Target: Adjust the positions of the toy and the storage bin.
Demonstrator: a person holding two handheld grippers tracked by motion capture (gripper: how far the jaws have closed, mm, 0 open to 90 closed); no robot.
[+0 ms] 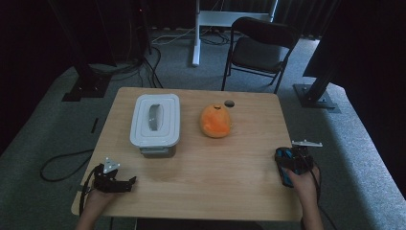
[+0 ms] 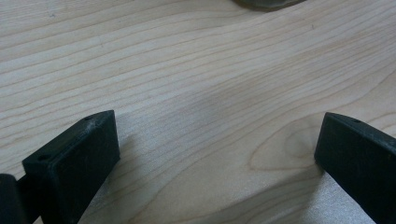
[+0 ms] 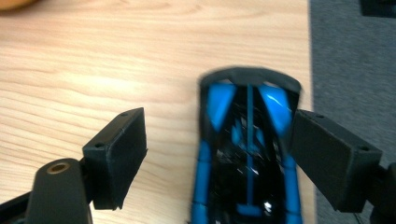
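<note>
The surface [image 1: 239, 182] is showing pale wood with flowing brown grain lines, and the toy car [image 3: 247, 158] lying on it is showing bright blue panels over a glossy black body. The right claw [image 3: 219, 149] and the left claw [image 2: 215, 158] are both showing matt black jaws. Farther off, a box [image 1: 155, 122] is showing white with a grey handle, a soft round thing [image 1: 215, 121] is glowing orange, and the carpet [image 1: 364, 158] is lying grey.

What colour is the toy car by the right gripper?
Blue and black toy car; it shows best in the right gripper view.
</note>
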